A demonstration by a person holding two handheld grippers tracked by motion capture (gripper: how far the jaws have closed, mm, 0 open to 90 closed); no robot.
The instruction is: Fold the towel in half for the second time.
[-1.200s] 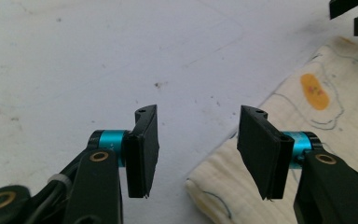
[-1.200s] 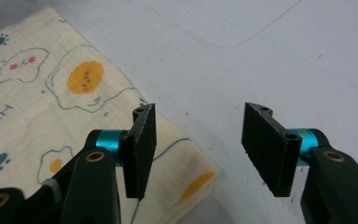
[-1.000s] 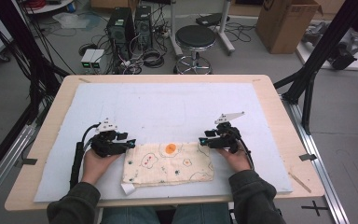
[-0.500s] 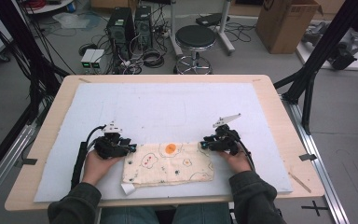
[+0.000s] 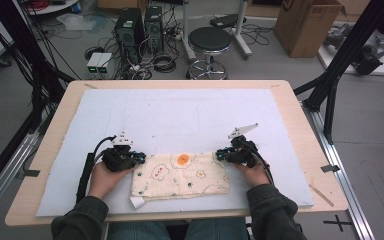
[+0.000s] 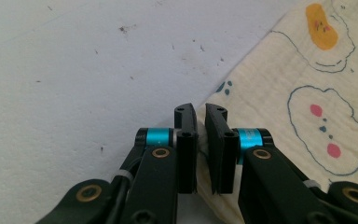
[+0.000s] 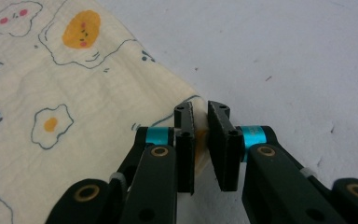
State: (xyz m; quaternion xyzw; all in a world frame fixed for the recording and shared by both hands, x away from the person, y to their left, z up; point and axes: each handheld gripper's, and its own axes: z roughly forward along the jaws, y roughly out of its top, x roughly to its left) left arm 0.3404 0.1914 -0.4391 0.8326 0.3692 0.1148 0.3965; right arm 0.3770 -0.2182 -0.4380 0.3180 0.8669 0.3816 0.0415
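I am pinching the cloth (image 5: 180,175) corners in both hand-held grippers, left (image 6: 200,140) and right (image 7: 201,140), jaws just closing; folding is not yet started.

Left gripper view: cloth (image 6: 284,93) runs off the right and top edges; its corner passes behind the left tool (image 6: 200,140), so the pinched edge is hidden in the narrow gap.

Right gripper view: cloth (image 7: 74,93) cut by left and top edges; corner tucked between the pads of the right tool (image 7: 201,142), contact itself unseen.

High view: both hands cover tool bodies; forearms cropped at bottom. White tag (image 5: 137,202) at the cloth's near corner: print too small to read.
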